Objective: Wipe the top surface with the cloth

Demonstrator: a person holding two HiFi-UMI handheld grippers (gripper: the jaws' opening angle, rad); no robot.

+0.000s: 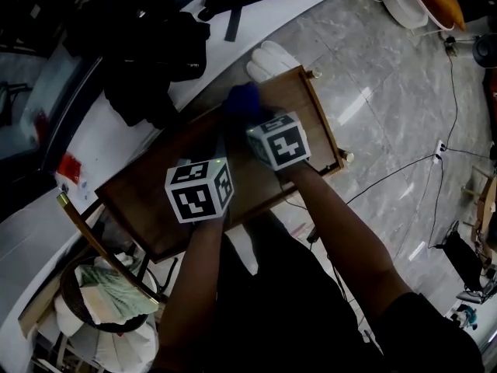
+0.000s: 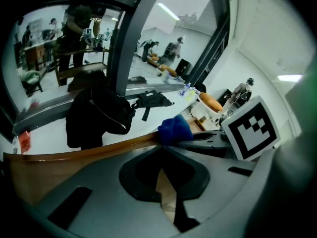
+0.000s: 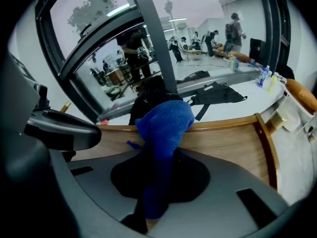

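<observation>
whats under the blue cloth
The wooden tabletop shows around it. The cloth, clamped in the right gripper, covers the spot directly beneath, so whether it touches the wood there cannot be seen.

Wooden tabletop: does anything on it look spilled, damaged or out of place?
Nothing stands out. The wooden tabletop looks bare and unmarked. The only thing at it is the blue cloth, bunched in the right gripper near the far edge.
</observation>
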